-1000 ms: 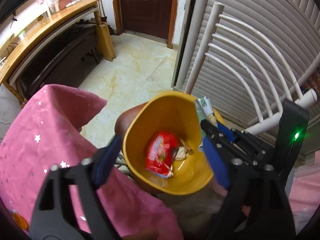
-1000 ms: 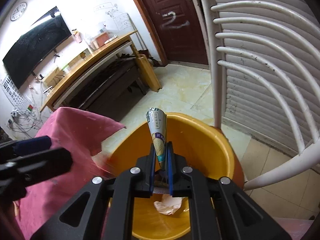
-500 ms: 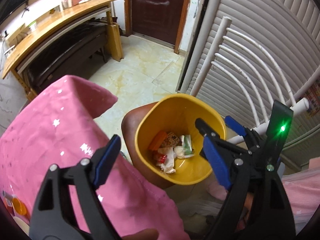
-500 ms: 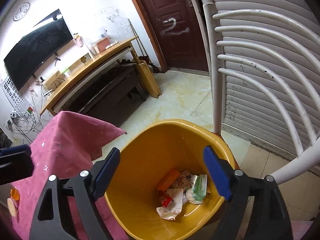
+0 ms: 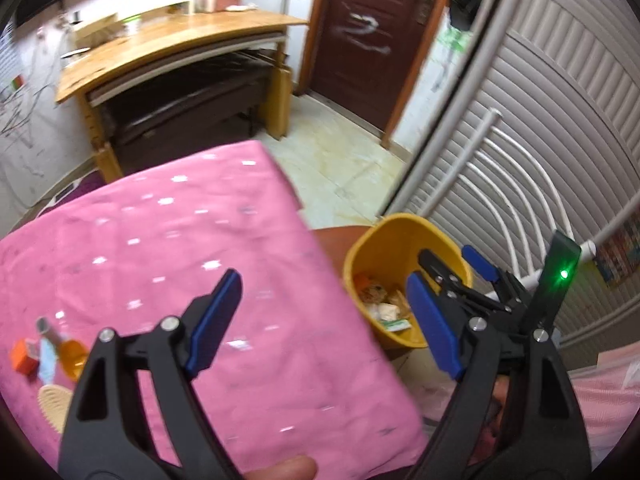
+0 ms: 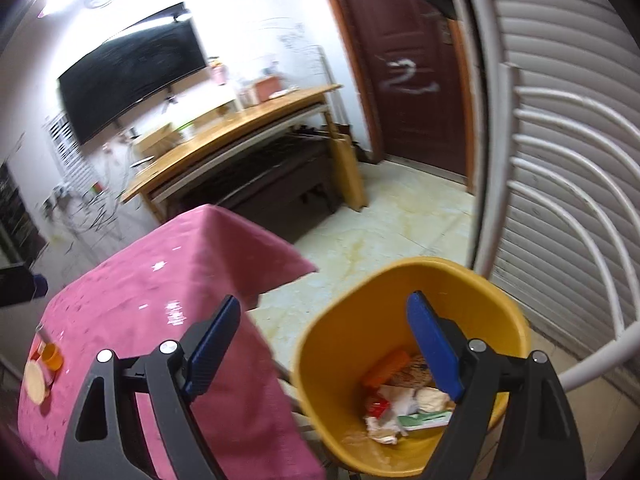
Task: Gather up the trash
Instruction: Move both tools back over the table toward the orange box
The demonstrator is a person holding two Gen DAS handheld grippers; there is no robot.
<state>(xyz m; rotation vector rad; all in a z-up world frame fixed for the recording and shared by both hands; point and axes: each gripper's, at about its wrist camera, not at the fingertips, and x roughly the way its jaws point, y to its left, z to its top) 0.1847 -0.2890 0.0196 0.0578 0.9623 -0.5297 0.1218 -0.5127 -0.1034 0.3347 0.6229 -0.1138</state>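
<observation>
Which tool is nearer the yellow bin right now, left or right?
Right. The right tool hangs open at the yellow bin, one finger over its trash. The left tool, also open and empty, sits mostly over the pink tablecloth, beside the bin.

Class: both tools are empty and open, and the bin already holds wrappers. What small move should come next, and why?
Probably swing the left tool toward the items at the near left of the pink cloth. Both it and the right tool hold nothing, the bin has its trash, and those items remain out.

Yellow bin (image 6: 400, 292); pink tablecloth (image 5: 180, 248), white stars; maroon door (image 5: 360, 40)
</observation>
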